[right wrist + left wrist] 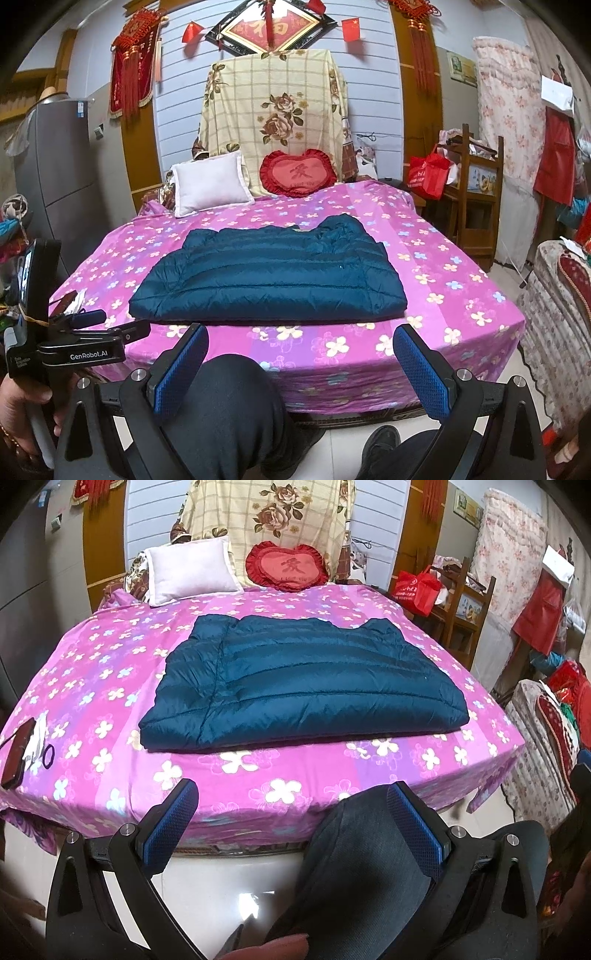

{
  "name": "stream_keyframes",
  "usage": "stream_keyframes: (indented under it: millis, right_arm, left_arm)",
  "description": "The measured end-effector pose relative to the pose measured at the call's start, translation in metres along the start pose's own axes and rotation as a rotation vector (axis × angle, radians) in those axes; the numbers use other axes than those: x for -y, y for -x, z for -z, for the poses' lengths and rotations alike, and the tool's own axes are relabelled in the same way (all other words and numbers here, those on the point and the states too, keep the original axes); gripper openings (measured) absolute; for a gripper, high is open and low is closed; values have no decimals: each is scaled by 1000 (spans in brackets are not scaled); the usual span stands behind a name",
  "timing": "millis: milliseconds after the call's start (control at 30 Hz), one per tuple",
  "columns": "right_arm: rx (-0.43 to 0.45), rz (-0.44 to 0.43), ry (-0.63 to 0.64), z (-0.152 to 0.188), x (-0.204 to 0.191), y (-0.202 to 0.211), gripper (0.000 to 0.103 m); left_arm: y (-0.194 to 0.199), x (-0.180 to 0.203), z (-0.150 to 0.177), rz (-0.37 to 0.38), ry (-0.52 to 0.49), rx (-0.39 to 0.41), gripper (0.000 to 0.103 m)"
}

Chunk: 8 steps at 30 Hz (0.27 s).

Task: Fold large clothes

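A dark teal quilted jacket [303, 679] [269, 273] lies folded into a flat rectangle in the middle of the bed with the pink flowered sheet [110, 686] [443, 295]. My left gripper [293, 823] is open, held back from the bed's near edge, nothing between its blue pads [170, 823]. My right gripper [301, 365] is open too, short of the bed, above the person's dark-trousered knee [229, 402]. In the right wrist view the left gripper's body [74, 350] shows at the left, held by a hand [22, 402].
A white pillow [192, 568] and a red heart cushion [286, 566] sit at the head of the bed. A dark flat case and a hair tie [48, 755] lie on the left corner. A wooden chair with a red bag [417, 587] stands right of the bed.
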State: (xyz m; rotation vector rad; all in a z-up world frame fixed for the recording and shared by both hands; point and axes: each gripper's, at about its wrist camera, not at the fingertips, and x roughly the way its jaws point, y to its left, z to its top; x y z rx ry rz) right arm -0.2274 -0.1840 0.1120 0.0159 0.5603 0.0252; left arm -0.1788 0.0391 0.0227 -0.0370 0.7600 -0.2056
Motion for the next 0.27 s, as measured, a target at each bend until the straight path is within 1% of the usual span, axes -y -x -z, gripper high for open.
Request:
stream_keyframes:
  millis: [100,267]
  right_arm:
    - [-1,2,-1,0,0,0,99]
    - [-5,2,-5,1,-1,-2,99]
  left_arm:
    - [-2,1,3,13,-5,1,102]
    - [-1,4,5,8,-16,13,102]
